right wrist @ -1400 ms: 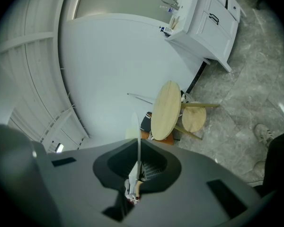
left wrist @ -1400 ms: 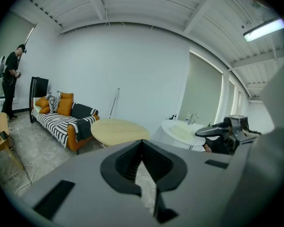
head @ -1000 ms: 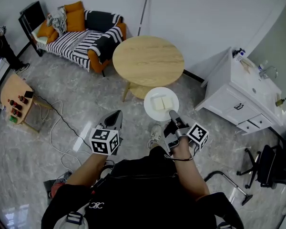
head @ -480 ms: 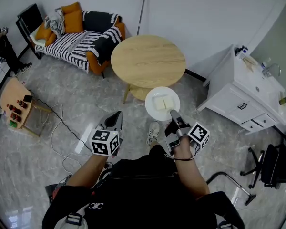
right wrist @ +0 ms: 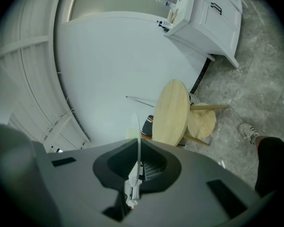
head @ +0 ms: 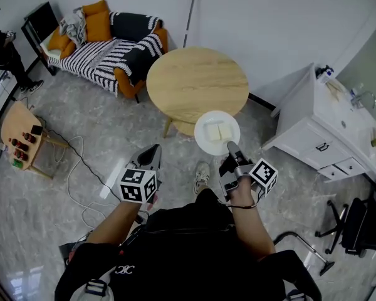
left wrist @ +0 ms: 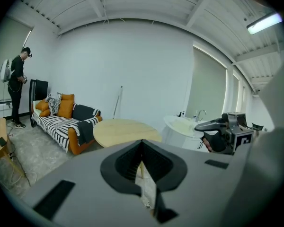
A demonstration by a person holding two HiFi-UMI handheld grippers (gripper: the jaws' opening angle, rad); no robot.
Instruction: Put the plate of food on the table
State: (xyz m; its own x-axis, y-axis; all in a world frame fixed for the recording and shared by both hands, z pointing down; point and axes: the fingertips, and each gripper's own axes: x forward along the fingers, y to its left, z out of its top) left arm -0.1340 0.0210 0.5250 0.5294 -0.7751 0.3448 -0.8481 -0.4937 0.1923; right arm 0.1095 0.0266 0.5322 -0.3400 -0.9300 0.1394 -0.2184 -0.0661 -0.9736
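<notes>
A white plate (head: 202, 142) with two pale yellow squares of food (head: 215, 131) hangs in the air just before the near edge of the round wooden table (head: 197, 80). My right gripper (head: 229, 147) is shut on the plate's near rim. In the right gripper view the plate (right wrist: 137, 136) shows edge-on as a thin white line between the jaws, with the table (right wrist: 173, 112) beyond. My left gripper (head: 153, 150) is held out over the floor to the left of the plate, shut with nothing in it. Its jaws meet in the left gripper view, which faces the table (left wrist: 125, 129).
A striped sofa (head: 106, 49) with orange cushions stands at the back left. A white sink cabinet (head: 326, 124) is on the right and an office chair (head: 357, 231) beside it. A small side table (head: 19, 130), a floor cable (head: 75, 162) and a person (head: 3, 49) are on the left.
Both grippers and the plate have moved forward toward the table. The plate now hangs closer to its near edge. The right gripper's hold is unchanged.
</notes>
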